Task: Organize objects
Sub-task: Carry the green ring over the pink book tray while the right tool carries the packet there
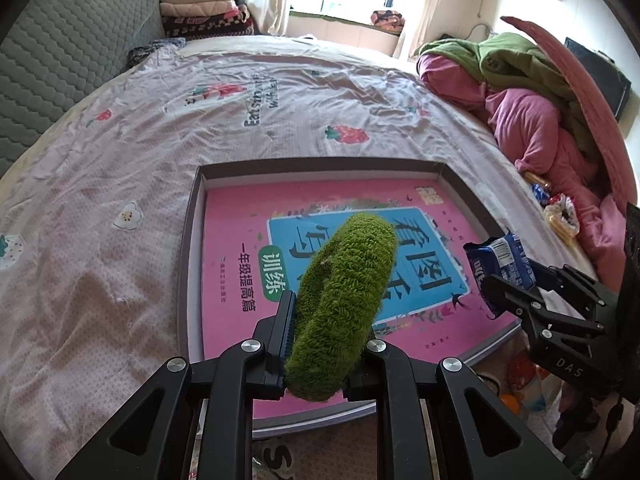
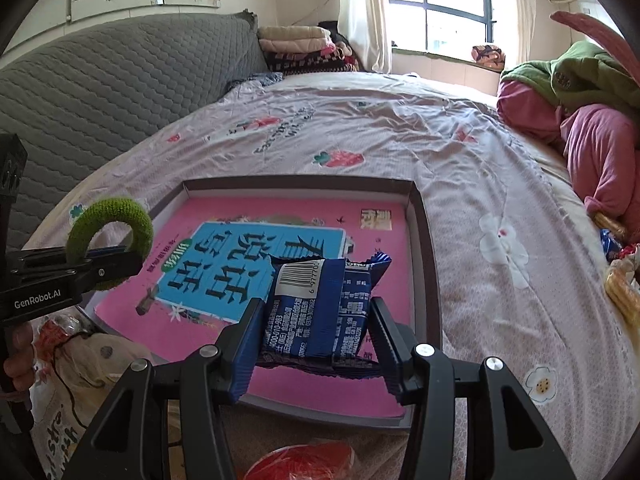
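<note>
Floral pink bedsheet carries a shallow grey cardboard box lined with a pink book. Above it, the left tool clenches a fuzzy green ring. At three o'clock, the right tool grips a blue foil snack packet.

A fuzzy green ring-shaped hair tie stands on edge low in the centre of the left wrist view, clamped between black fingers. A crinkled dark blue snack packet, barcode side up, sits low in the centre of the right wrist view, likewise pinched. Behind both, mid-frame, a shallow grey-rimmed box holds a flat pink book with a blue panel.
</note>
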Demonstrator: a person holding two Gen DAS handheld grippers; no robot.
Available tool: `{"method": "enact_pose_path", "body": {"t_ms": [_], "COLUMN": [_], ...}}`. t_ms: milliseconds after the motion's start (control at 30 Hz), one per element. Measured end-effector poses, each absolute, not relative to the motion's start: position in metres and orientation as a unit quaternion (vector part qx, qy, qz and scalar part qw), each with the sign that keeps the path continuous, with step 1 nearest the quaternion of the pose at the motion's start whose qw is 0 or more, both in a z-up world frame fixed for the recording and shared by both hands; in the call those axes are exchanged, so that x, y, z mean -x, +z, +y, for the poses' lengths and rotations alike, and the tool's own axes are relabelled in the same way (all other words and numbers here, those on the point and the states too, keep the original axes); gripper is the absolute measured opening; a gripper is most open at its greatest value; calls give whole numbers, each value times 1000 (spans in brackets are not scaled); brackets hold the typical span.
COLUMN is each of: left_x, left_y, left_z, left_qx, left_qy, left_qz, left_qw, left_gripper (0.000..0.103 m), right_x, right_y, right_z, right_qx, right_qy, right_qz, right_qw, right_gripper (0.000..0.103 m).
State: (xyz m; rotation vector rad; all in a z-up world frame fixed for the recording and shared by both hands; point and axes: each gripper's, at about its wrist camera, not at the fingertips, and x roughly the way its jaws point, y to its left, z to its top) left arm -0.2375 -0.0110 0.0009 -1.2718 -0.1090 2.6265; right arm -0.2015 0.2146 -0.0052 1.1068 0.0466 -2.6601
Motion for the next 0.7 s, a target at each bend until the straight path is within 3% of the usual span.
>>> {"method": "enact_pose_path", "body": {"t_ms": [700], "left_x": [242], "left_y": [-14], "left_z": [-11], "left_qx": [462], "left_qy": [882], "left_qz": [-25], "left_qw": [91], "left_gripper": [20], "right_x": [205], "right_y": [-23], "right_z": [211], "right_qx": [-421], "right_qy": [-897], "right_qz": [19], "right_qw": [132], "right_gripper": [52]}}
